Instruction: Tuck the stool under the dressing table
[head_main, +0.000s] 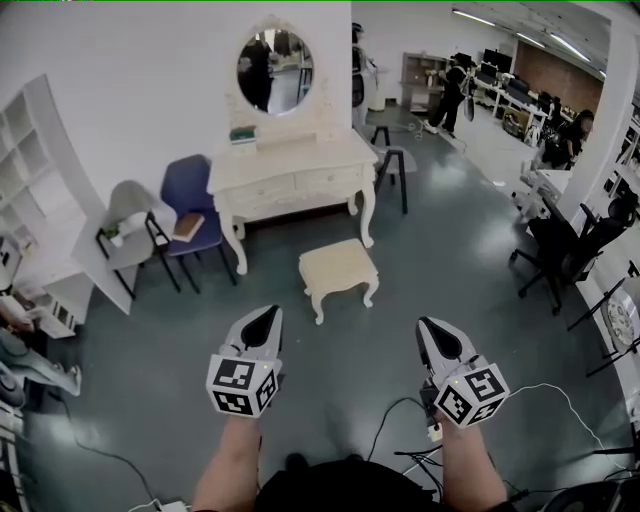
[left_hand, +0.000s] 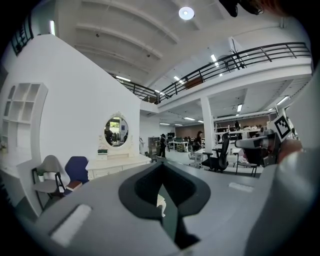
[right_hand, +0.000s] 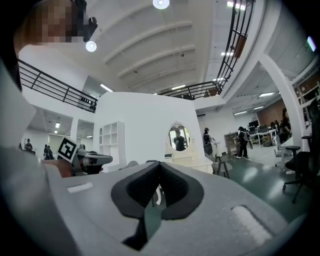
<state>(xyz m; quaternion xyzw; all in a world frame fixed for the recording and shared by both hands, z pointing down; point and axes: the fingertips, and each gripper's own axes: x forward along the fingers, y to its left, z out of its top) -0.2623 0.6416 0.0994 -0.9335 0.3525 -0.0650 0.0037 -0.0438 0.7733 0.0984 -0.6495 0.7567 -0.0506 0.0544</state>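
Head view: held the left gripper (head_main: 268, 313) and right gripper (head_main: 427, 326) side by side, both pinched closed and empty. Found the cream stool (head_main: 338, 268) well ahead of them, roughly between their 2 lines of aim, standing on 4 curved legs. Placed it just short of the dressing table (head_main: 290, 165), toward the right end of that table's front. Not yet tucked under.

Left gripper view: showed the jaws pressed together with nothing gripped. Glimpsed only a cream sliver through the slit low ahead, probably the stool. Put the dressing table further ahead and to the left.

Right gripper view: likewise closed on nothing. Showed the dressing table and its oval mirror (right_hand: 179, 138) just right of straight ahead, beyond the tips.

Judged the stool a rigid frame with a padded top, probably light enough to slide, yet liable to tip or catch a leg if pushed high. Best met at the near seat edge with both grippers, 1 toward each corner, pushing low and evenly. Judged the carved legs too thick for a pinch.
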